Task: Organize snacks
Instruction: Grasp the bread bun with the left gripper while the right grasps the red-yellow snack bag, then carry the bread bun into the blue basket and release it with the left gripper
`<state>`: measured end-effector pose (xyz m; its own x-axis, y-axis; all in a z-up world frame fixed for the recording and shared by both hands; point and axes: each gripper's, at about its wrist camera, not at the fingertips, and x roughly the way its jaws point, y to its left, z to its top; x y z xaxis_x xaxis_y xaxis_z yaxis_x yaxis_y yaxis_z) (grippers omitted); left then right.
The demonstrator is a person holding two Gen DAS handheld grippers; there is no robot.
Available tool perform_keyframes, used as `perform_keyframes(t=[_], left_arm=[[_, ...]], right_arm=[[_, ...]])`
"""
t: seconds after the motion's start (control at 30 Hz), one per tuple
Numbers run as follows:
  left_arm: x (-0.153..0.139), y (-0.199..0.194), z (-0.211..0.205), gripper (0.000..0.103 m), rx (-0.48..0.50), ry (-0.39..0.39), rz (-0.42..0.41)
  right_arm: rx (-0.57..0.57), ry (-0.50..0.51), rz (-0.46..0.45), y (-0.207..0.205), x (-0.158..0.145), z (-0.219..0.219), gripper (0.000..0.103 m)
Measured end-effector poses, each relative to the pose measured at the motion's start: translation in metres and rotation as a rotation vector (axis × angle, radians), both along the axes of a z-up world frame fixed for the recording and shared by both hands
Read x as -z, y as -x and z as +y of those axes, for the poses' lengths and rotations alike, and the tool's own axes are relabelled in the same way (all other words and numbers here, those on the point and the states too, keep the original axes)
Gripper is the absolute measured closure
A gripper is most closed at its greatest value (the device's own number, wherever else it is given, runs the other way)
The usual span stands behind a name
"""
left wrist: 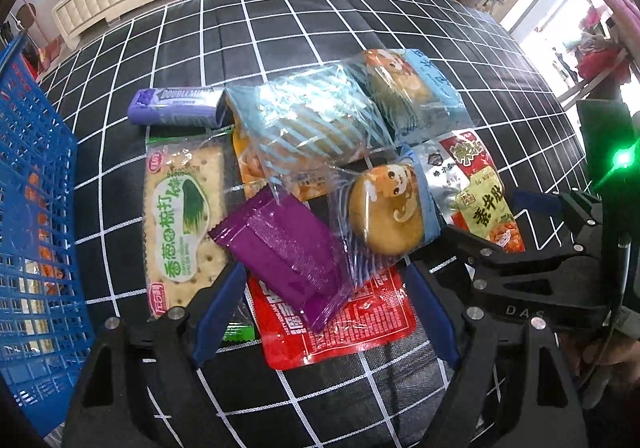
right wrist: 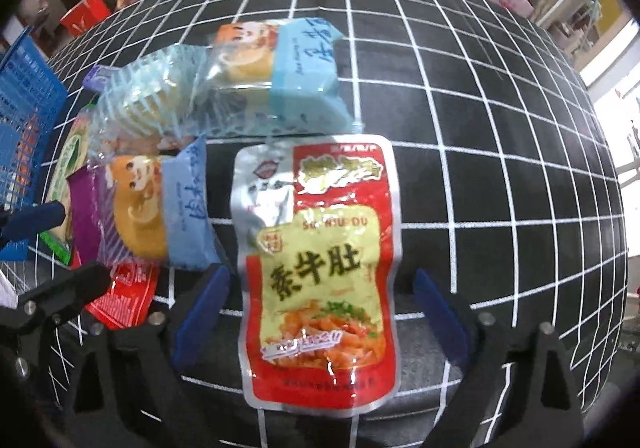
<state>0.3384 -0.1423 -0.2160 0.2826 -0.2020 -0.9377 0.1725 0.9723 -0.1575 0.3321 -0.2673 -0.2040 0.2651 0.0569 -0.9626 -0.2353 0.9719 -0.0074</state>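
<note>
snacks piled on a black cloth with white grid (left wrist: 400, 20). left gripper (left wrist: 326, 312) spread wide, jaws either side of the purple wrapper (left wrist: 280, 248) and the red packet (left wrist: 352, 324) beneath it, not gripping either. green cracker pack (left wrist: 184, 216) just left of the purple wrapper, doublemint gum (left wrist: 176, 106) behind it. clear blue-striped bag (left wrist: 304, 120) on top of the heap, two blue cartoon pastry packs (left wrist: 412, 88) (left wrist: 388, 204) beside it. blue basket (left wrist: 32, 208) at far left, some packets visible through its mesh. right gripper (right wrist: 324, 312) also spread, jaws either side of the red-and-yellow foil pouch (right wrist: 320, 268); pouch lies flat on the cloth between the blue pads (right wrist: 204, 308), cannot tell if a pad touches it. pouch sits just right of the heap.
</note>
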Motion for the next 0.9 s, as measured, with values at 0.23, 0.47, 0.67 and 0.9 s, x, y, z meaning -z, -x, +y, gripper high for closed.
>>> perform_keyframes(t=[0.23, 0.47, 0.67, 0.9], left_arm=[[-0.004, 0.006, 0.002, 0.023, -0.001, -0.005, -0.013], [-0.024, 0.011, 0.002, 0.023, 0.003, -0.007, -0.035], [-0.025, 0.006, -0.024, 0.023, 0.018, -0.019, -0.031], [-0.015, -0.011, -0.044, 0.023, 0.01, -0.026, -0.012]], right_arm=[[-0.074, 0.008, -0.028, 0.028, -0.009, 0.021, 0.058], [0.017, -0.074, -0.024, 0.056, -0.023, -0.002, 0.062], [0.099, -0.119, -0.073, 0.057, -0.042, -0.039, 0.062], [0.099, -0.131, -0.107, 0.041, -0.041, -0.058, 0.062]])
